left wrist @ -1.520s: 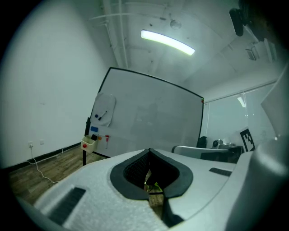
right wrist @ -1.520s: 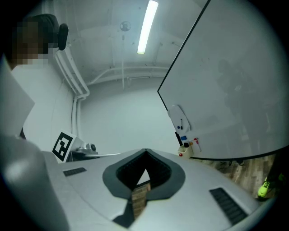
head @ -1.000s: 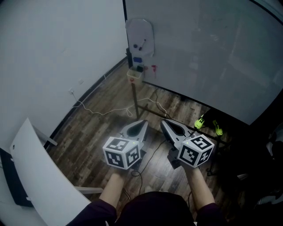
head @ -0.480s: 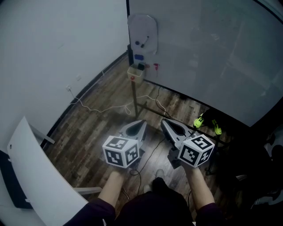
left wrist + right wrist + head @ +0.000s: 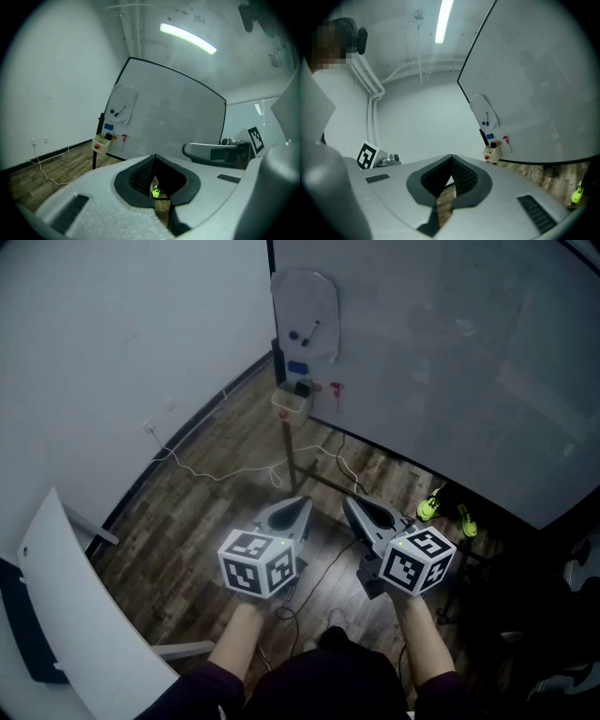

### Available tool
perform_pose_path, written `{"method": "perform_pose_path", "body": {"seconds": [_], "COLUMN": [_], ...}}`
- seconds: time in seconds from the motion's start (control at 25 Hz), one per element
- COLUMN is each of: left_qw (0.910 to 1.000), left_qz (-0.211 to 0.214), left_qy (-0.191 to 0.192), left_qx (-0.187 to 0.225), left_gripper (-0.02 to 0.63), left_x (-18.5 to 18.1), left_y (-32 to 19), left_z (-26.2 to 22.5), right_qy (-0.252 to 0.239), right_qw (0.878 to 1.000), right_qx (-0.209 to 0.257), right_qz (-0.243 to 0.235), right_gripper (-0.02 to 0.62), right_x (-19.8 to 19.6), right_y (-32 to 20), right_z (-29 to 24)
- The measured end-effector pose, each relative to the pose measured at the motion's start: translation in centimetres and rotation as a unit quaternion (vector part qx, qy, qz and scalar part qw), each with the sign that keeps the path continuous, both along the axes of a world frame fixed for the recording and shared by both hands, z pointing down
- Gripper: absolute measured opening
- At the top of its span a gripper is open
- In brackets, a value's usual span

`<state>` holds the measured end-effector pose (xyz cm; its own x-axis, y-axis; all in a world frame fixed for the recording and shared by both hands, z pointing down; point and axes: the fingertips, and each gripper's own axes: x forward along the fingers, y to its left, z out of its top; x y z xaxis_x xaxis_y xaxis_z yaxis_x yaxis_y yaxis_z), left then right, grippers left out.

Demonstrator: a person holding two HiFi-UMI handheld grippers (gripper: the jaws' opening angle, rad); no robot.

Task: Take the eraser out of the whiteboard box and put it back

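Observation:
A small cream box (image 5: pixel 290 403) hangs at the lower left corner of the big whiteboard (image 5: pixel 450 352). A dark eraser (image 5: pixel 302 388) stands in it. The same box (image 5: pixel 101 142) appears far off in the left gripper view, and the box (image 5: pixel 491 153) is again far ahead in the right gripper view. My left gripper (image 5: pixel 302 503) and right gripper (image 5: pixel 352 503) are held side by side over the floor, well short of the box. Both are shut with nothing between the pads, and their tips meet in each gripper view.
A blue block (image 5: pixel 297 367) and a red marker (image 5: pixel 336 388) stick to the board near the box, under a small white panel (image 5: pixel 305 304). The board's stand legs (image 5: pixel 287 451) and loose cables (image 5: pixel 225 474) lie on the wood floor. Green shoes (image 5: pixel 430 506) sit under the board. A white slab (image 5: pixel 75 615) leans at left.
The person has stepped a little toward the whiteboard, so the floor and shoes slide down the view. Both grippers stay shut and side by side.

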<state>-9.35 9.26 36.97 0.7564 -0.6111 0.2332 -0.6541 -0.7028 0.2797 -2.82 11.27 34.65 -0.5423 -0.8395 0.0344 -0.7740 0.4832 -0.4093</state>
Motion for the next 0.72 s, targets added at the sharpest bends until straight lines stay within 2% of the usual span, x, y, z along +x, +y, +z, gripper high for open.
{"method": "perform_pose_path", "body": {"seconds": [0.44,0.72], "left_qw": [0.9997,0.9987], "left_qz": [-0.022,-0.045], "left_qy": [-0.010,-0.023], "left_qx": [0.009,0.006], "left_gripper": [0.006,0.006], "left_x": [4.2,4.9], "left_y": [-4.7,-6.6], "left_z": [-0.6,-0.3], "right_qy": [-0.023,-0.040], "right_qw": [1.000,0.998], "right_qx": [0.004,-0.002], "right_qz": [-0.020,-0.038], "right_gripper": [0.003,0.003], "right_x": [4.9,6.4], "right_y": [-4.8,-6.9], "right_z": [0.0,0.5]}}
